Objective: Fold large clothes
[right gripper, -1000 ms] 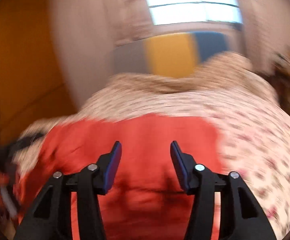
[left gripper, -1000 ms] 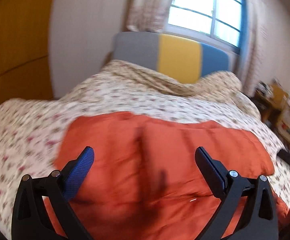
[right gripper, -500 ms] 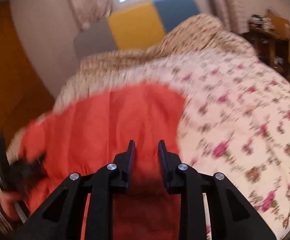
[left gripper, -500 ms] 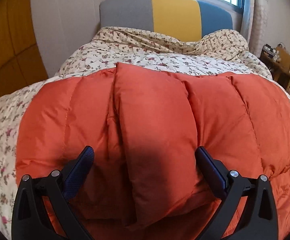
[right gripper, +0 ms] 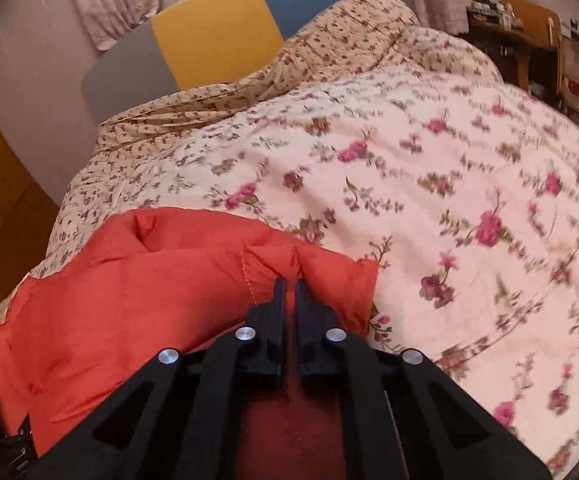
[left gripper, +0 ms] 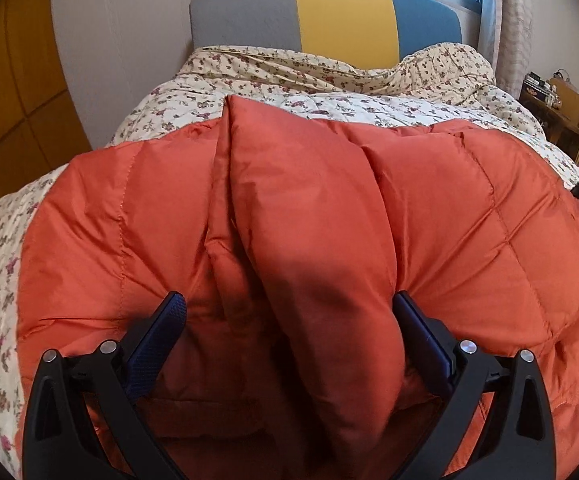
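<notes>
The orange jacket (left gripper: 429,216) is lying spread across the floral quilt (left gripper: 5,264) on the bed, a puffed sleeve (left gripper: 309,216) lying lengthwise over its middle; the right gripper (right gripper: 288,286) is sitting with its jaws together, pinching a fold of the jacket near its right-hand corner, red fabric showing in the narrow slit between the fingers; the left gripper (left gripper: 289,312) is standing with its jaws wide apart, straddling the sleeve, one pad apparently just brushing it but not clamping; judged step: securing both holds before carrying a fold over; to do it well, the left gripper should be closing low on a full thickness of padding rather than the slippery outer shell alone; both holds should be lifting together, level, so the fill does not bunch; the pinch at the corner looks shallow and may be slipping under load.
</notes>
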